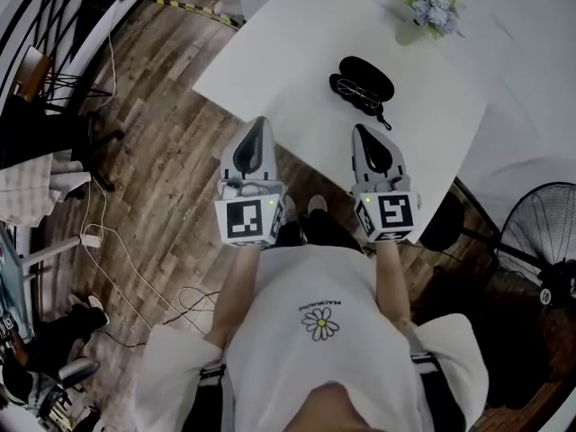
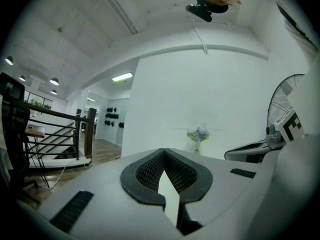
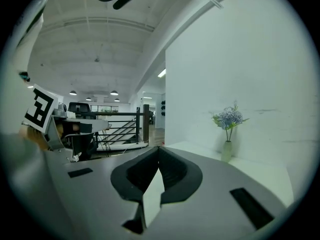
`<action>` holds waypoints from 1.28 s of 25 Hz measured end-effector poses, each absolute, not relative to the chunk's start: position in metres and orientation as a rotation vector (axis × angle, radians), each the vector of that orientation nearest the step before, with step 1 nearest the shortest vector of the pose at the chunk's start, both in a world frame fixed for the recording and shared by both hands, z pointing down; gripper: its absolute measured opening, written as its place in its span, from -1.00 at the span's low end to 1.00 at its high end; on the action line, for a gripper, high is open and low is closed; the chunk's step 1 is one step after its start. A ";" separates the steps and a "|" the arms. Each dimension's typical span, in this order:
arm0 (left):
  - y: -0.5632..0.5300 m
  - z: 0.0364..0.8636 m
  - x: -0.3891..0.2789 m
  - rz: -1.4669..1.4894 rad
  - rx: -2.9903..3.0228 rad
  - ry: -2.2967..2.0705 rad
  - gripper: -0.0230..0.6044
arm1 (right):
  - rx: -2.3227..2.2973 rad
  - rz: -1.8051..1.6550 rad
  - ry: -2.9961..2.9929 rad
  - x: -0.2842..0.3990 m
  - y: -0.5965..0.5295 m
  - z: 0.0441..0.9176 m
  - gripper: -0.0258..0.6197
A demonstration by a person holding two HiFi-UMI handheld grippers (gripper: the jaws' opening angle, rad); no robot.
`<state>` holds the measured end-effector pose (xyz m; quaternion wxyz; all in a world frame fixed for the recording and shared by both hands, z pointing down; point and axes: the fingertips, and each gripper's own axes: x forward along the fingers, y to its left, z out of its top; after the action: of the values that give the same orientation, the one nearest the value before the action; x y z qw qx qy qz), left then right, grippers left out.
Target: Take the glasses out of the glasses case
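Head view: white table (image 1: pixel 297 52) fills upper centre and right of frame, wood floor on the left. Black glasses case (image 1: pixel 369 75) sits on the table right of centre, with the glasses (image 1: pixel 356 93) lying at its lower-left side, touching it; can't tell if they're in an open half or just against it. Vase of flowers (image 1: pixel 430 9) at upper right, well apart from the case. Left gripper (image 1: pixel 261 122) and right gripper (image 1: pixel 360 130) are both held side by side in mid frame, tips at the table's near edge and short of the case; neither touches it. Floor fan (image 1: pixel 540 241) at right edge. Left gripper view: jaws clenched tip to tip, nothing between them (image 2: pixel 164 151); vase of flowers (image 2: pixel 199 136) straight ahead past the tips, right gripper (image 2: pixel 250 151) at mid right, fan (image 2: pixel 286 99) above it. Right gripper view: jaws also pressed together and empty (image 3: pixel 159 149); vase of flowers (image 3: pixel 228 126) on the table (image 3: pixel 260 169) at right, railing (image 3: pixel 125 126) at centre left. Case and glasses don't show in either gripper view.
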<state>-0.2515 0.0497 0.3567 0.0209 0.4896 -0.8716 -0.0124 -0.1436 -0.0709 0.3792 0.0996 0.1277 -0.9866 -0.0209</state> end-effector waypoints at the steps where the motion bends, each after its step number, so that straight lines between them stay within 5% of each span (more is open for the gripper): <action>1: 0.044 0.359 -0.252 -0.035 1.524 -2.694 -0.88 | 0.381 -0.058 -2.913 -0.146 -0.076 0.382 -0.89; 32: -0.128 0.338 -0.251 0.002 1.962 -2.542 -0.88 | 0.723 -0.083 -2.900 -0.128 -0.186 0.377 -0.89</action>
<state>-0.2509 -0.1279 0.3383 -0.0348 0.6105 -0.7912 0.0005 -0.1281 -0.1862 0.3769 0.0756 0.2412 -0.9671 -0.0278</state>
